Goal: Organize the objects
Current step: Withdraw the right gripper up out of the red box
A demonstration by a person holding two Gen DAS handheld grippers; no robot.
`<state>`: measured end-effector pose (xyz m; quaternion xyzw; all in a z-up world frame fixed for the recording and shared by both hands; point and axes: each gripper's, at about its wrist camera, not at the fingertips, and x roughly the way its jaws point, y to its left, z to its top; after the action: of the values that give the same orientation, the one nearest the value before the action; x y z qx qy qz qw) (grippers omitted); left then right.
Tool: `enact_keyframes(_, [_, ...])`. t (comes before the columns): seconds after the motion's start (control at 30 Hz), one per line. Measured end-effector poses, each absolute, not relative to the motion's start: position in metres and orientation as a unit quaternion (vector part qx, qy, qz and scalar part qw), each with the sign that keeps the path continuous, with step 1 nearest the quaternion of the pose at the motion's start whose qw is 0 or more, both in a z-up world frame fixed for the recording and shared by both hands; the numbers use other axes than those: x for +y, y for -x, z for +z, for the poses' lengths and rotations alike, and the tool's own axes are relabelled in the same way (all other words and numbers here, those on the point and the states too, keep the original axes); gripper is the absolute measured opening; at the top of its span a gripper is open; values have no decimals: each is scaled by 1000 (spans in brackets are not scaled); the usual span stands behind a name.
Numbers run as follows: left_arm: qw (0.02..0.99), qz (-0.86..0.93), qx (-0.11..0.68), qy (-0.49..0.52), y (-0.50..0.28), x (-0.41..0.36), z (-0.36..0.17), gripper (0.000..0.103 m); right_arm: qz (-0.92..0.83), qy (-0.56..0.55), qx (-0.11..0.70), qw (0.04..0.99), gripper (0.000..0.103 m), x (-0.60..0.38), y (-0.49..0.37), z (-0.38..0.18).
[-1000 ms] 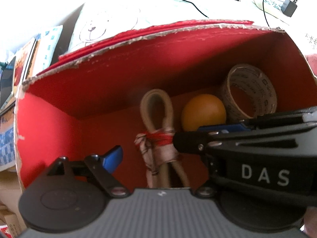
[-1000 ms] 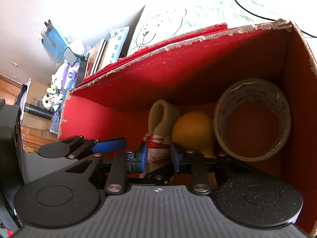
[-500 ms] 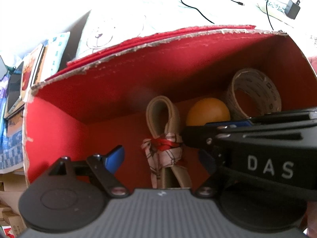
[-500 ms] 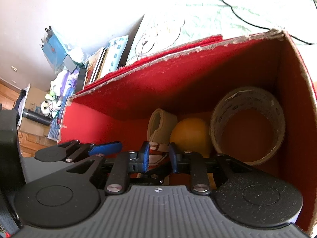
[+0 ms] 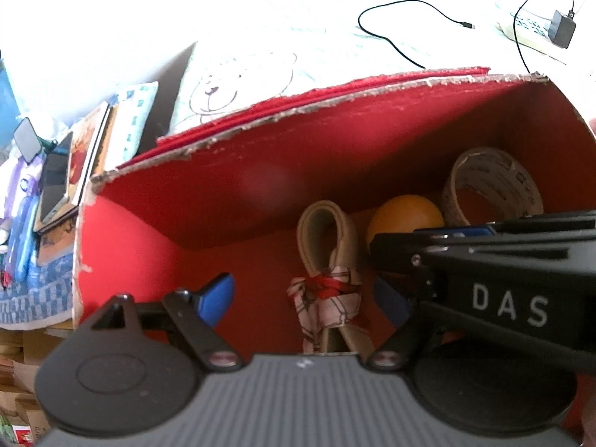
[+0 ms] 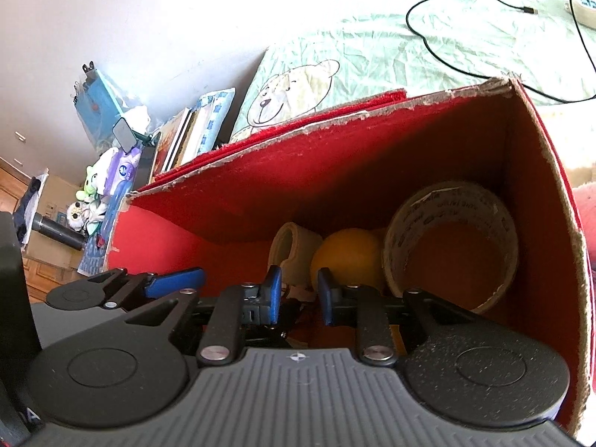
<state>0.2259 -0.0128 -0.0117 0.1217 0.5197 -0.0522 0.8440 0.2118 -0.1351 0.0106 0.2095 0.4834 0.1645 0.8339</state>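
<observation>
A red box [image 5: 260, 193] [image 6: 335, 171] stands open on a bed. Along its far wall lie a looped beige strap [image 5: 316, 216] [image 6: 294, 238] tied with red thread and checked cloth, an orange ball [image 5: 406, 212] [image 6: 346, 253] and a roll of tape [image 5: 521, 182] [image 6: 447, 201] at the right. My left gripper [image 5: 303, 298] hangs above the strap, wide open and empty. My right gripper [image 6: 300, 296] is beside it on the right, over the ball, fingers a small gap apart with nothing between them. Its black body hides part of the ball in the left wrist view.
The bed sheet with a bear print [image 5: 238, 82] [image 6: 298, 85] lies behind the box. A black cable [image 5: 402, 22] [image 6: 447, 48] and a charger [image 5: 562, 28] rest on it. Books [image 5: 85, 149] [image 6: 186, 138] and soft toys [image 6: 89, 193] are stacked at the left.
Both grippers have drawn back and upward from the box, so the strap, ball and tape look smaller and more bed shows. Neither gripper's opening has changed.
</observation>
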Motion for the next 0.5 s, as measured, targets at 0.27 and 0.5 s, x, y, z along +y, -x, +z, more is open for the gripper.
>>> enact_keyframes(0.27, [850, -48, 508, -129, -224, -16, -10, 82, 159, -201, 463, 849, 25, -134, -207, 14])
enact_keyframes(0.5, [858, -47, 492, -138, -219, -13, -11, 80, 131, -200, 460, 855, 25, -136, -207, 16])
